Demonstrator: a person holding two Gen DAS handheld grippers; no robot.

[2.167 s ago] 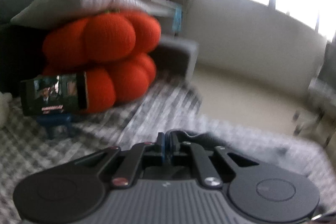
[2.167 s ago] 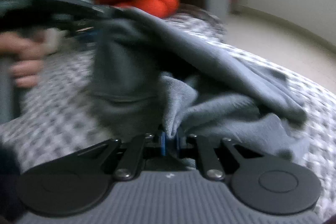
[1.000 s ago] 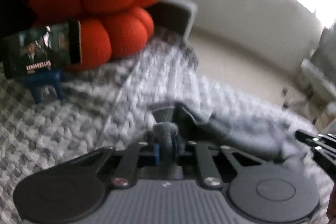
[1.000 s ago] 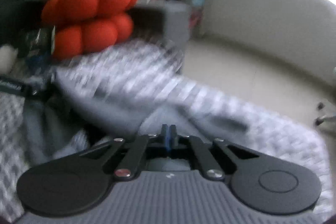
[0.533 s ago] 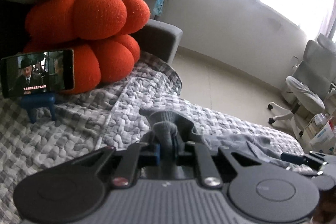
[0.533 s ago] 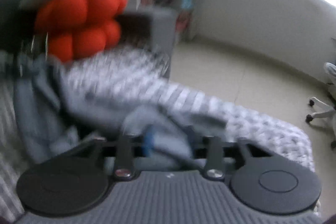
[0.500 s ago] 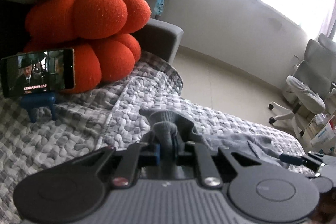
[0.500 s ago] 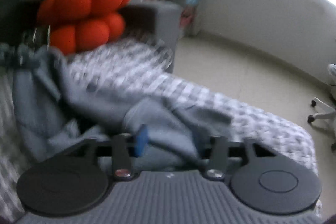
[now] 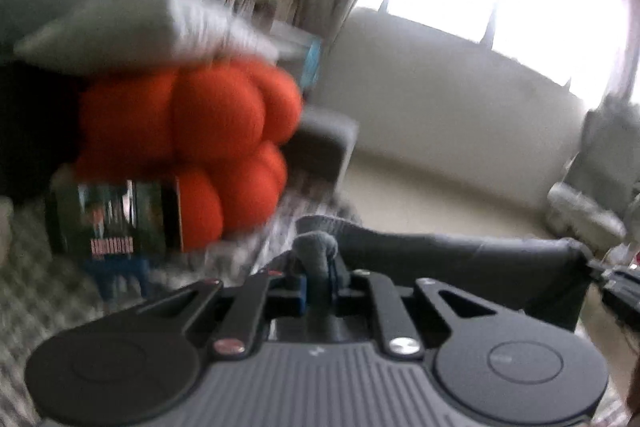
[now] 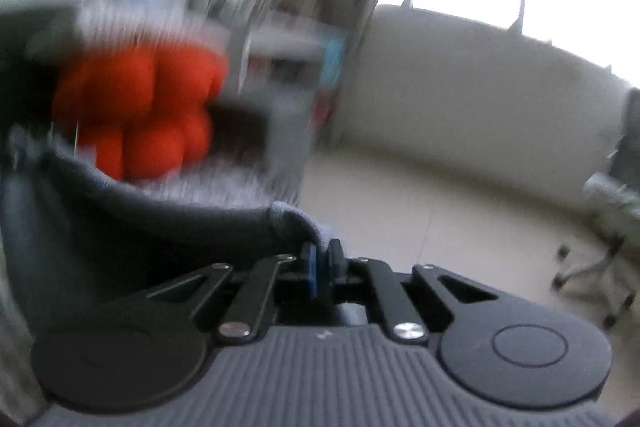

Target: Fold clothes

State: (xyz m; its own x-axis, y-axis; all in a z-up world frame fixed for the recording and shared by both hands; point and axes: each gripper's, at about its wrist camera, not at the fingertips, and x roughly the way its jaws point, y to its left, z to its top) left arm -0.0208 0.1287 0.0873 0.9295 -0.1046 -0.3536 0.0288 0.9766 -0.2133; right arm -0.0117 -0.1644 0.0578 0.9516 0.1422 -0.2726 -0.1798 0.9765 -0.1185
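Note:
A grey garment point(image 9: 460, 259) hangs stretched in the air between both grippers. In the left wrist view my left gripper point(image 9: 320, 287) is shut on a bunched corner of it, and the cloth runs taut to the right, where the tip of the other gripper point(image 9: 616, 287) shows at the frame edge. In the right wrist view my right gripper point(image 10: 320, 267) is shut on the opposite corner of the grey garment point(image 10: 140, 235), which sags away to the left. Both views are motion-blurred.
An orange lobed cushion point(image 9: 192, 143) under a grey pillow point(image 9: 132, 27) leans against a dark sofa at the left. A phone on a blue stand point(image 9: 112, 223) sits on the grey checked quilt point(image 9: 36, 287). A pale floor point(image 10: 440, 211) and office chair point(image 10: 600, 259) lie beyond.
Both grippers have lifted from the quilt with the grey garment held between them, pulling it taut in the air. The right gripper, open half a second ago, has shut on the cloth.

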